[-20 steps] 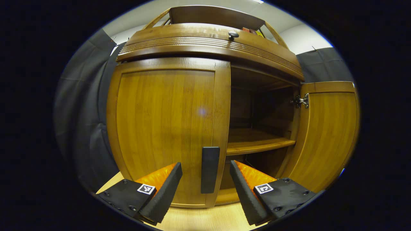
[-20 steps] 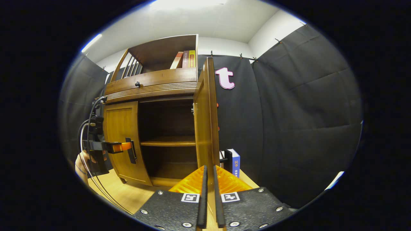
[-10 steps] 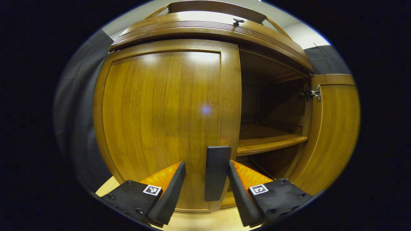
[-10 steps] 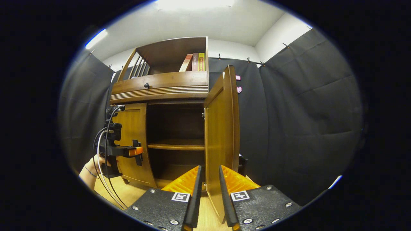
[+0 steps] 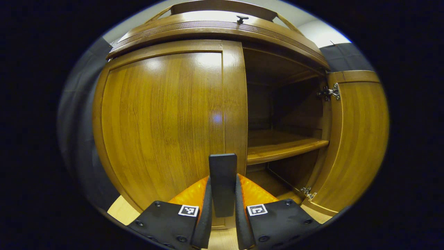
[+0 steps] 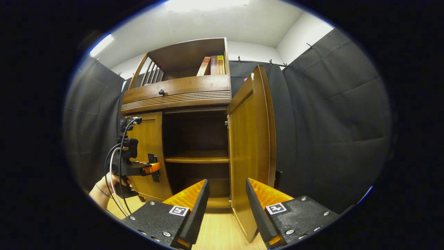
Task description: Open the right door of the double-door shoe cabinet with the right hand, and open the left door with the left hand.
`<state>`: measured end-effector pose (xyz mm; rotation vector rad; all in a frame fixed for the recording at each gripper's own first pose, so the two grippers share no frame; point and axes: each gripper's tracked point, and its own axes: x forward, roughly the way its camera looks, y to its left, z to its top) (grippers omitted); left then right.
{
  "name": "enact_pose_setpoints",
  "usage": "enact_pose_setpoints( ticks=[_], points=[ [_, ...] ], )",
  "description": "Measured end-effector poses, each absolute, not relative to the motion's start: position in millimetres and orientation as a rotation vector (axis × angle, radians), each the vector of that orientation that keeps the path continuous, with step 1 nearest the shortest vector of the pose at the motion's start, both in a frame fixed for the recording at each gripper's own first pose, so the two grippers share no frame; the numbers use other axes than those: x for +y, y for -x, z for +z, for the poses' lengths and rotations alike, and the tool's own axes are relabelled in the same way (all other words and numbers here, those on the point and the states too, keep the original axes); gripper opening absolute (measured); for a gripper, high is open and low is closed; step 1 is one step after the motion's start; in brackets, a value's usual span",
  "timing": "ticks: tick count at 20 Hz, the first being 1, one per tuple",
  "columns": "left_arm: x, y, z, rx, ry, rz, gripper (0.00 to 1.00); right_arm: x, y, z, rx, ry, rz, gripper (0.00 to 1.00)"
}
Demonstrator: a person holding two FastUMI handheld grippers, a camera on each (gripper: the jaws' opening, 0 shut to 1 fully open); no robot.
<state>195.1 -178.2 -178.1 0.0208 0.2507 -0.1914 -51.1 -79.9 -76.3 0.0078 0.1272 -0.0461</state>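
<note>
Left door gripped and still closed, right door already open.

On the left, the left hand-held gripper (image 5: 222,222) is clenched on the dark handle (image 5: 222,184) of the left door (image 5: 163,121), both fingers pressing its sides; that door lies flush against the shoe cabinet (image 5: 222,29), so pulling it open is, by my reading, the step left. In the right gripper view a person's hand (image 6: 104,185) holds that gripper at the handle. To the right, the right door (image 6: 251,149) stands swung wide, showing one inner shelf (image 6: 197,158) and two hinges in the left gripper view. The right hand-held gripper (image 6: 227,208) is released, fingers spread just in front of the door's edge, touching nothing. Count: two doors, two grippers, one drawer knob (image 6: 161,92), about three books (image 6: 213,65) on top.
</note>
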Motion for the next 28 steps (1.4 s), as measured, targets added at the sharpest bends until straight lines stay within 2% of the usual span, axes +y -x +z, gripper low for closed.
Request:
enact_pose_setpoints(
  ticks=[1,2,3,4,6,8,9,10,11,12,13,14,15,16,18,19,28],
  points=[
    [-176.0,-192.3,-179.2,0.256,-0.004,-0.192,0.34,-78.9,50.6,-77.0,0.132,-0.01,-0.047,0.77],
    [-176.7,-188.5,-178.3,0.256,-0.003,-0.205,0.33,-77.5,49.7,-78.6,0.138,-0.013,-0.047,0.78],
    [-176.7,-184.0,-179.4,0.257,-0.004,-0.212,0.32,-75.8,48.7,-79.6,0.142,-0.015,-0.045,0.69],
    [-176.0,-179.6,-177.7,0.263,-0.005,-0.22,0.31,-74.6,48.3,-79.2,0.144,-0.015,-0.044,0.69],
    [-175.3,-169.0,-175.5,0.283,0.001,-0.23,0.3,-71.3,47.9,-78.6,0.144,-0.013,-0.043,0.8],
    [-171.9,-157.5,-173.6,0.278,-0.004,-0.255,0.31,-65.7,47.8,-76.6,0.14,-0.015,-0.039,0.82],
    [-169.9,-151.1,-172.5,0.272,0.0,-0.264,0.3,-64.1,50.1,-73.2,0.138,-0.018,-0.036,0.74],
    [-168.4,-144.7,-170.9,0.269,0.001,-0.274,0.3,-61.5,50.3,-72.7,0.138,-0.019,-0.033,0.74],
    [-166.5,-139.9,-169.5,0.268,0.004,-0.283,0.29,-58.2,51.1,-71.9,0.138,-0.017,-0.029,0.77],
    [-165.0,-134.9,-167.8,0.267,0.006,-0.289,0.29,-55.7,51.3,-71.3,0.138,-0.015,-0.026,0.89],
    [-163.4,-130.0,-166.7,0.265,0.007,-0.294,0.3,-52.2,51.3,-70.1,0.136,-0.013,-0.023,0.68],
    [-161.1,-125.1,-165.7,0.263,0.006,-0.297,0.31,-49.4,52.1,-68.2,0.135,-0.012,-0.02,0.92],
    [-159.5,-121.5,-164.6,0.261,0.004,-0.299,0.31,-46.8,52.7,-66.0,0.132,-0.013,-0.016,0.92],
    [-157.4,-117.2,-163.5,0.261,0.002,-0.301,0.29,-44.8,54.1,-65.1,0.13,-0.014,-0.013,0.8],
    [-151.0,-105.4,-161.7,0.258,0.002,-0.303,0.3,-40.6,56.6,-63.3,0.128,-0.015,-0.009,0.8],
    [-147.1,-99.1,-159.7,0.254,0.003,-0.305,0.3,-39.0,57.3,-62.9,0.127,-0.017,-0.007,0.92],
    [-115.5,-57.6,-148.5,0.241,0.012,-0.304,0.32,-14.4,58.8,-63.0,0.123,-0.02,0.027,0.92]
  ],
)
